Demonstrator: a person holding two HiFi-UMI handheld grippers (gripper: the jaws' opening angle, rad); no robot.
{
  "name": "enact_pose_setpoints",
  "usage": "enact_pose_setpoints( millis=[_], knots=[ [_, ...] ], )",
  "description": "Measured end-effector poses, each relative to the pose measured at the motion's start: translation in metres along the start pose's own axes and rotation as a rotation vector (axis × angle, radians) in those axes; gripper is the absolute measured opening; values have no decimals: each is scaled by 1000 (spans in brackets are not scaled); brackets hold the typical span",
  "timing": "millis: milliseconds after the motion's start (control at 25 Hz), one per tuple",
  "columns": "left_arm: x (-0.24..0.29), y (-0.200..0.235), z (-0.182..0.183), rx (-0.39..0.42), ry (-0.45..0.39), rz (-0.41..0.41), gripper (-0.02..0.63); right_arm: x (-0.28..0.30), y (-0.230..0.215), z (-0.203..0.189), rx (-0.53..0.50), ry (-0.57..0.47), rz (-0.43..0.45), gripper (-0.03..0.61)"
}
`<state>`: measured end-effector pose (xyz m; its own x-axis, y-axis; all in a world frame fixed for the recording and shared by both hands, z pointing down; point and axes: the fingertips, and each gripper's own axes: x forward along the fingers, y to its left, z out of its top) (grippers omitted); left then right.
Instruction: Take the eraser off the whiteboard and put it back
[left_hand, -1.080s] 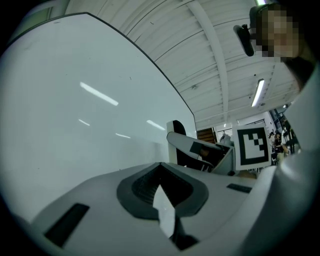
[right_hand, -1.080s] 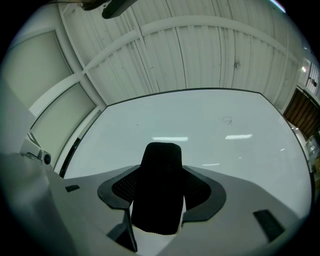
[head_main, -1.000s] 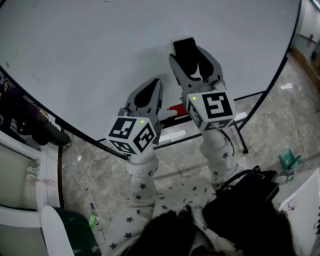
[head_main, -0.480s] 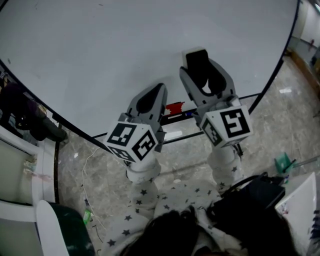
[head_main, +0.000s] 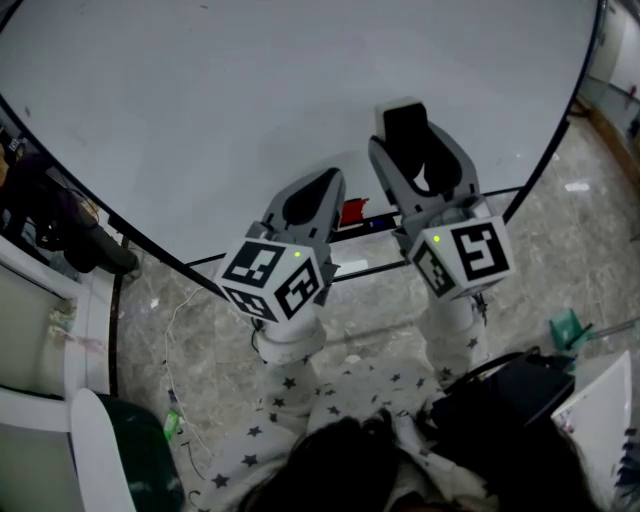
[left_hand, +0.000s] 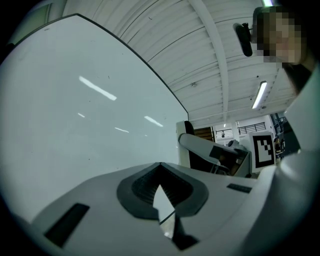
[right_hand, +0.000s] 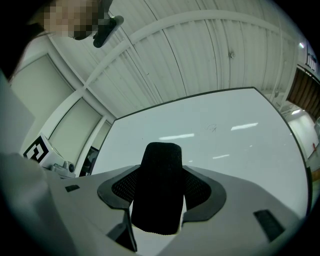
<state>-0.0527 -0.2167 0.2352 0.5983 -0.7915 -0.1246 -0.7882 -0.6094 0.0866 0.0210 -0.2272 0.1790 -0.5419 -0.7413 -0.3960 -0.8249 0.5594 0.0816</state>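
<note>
The whiteboard (head_main: 200, 100) fills the upper part of the head view. My right gripper (head_main: 412, 150) is shut on the black eraser (head_main: 404, 125), which stands up between its fingers just in front of the board. I cannot tell whether it touches the board. In the right gripper view the eraser (right_hand: 159, 170) sits clamped in the right gripper (right_hand: 159, 195), with the board behind it. My left gripper (head_main: 322, 182) hangs to its left, shut and holding nothing. The left gripper view shows the left gripper (left_hand: 160, 172) with its pads together, and the right gripper (left_hand: 212, 150) beside it.
Below the board's lower edge a marker tray holds a red item (head_main: 353, 212). The board's stand legs reach over the marble floor. A black bag (head_main: 500, 400) lies at lower right, a green object (head_main: 568, 325) to the right, and white furniture (head_main: 40, 330) at left.
Both grippers have shifted to the right along the board in the head view, most of it in the first half second. The eraser stays in the right grip. The left jaws stay shut.
</note>
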Motion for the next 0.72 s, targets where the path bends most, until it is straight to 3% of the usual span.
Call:
enact_pose_setpoints(
  millis=[720],
  knots=[
    [4,1,5,6,-24,-5,2,4,-1,5,8,-26,6,258]
  ],
)
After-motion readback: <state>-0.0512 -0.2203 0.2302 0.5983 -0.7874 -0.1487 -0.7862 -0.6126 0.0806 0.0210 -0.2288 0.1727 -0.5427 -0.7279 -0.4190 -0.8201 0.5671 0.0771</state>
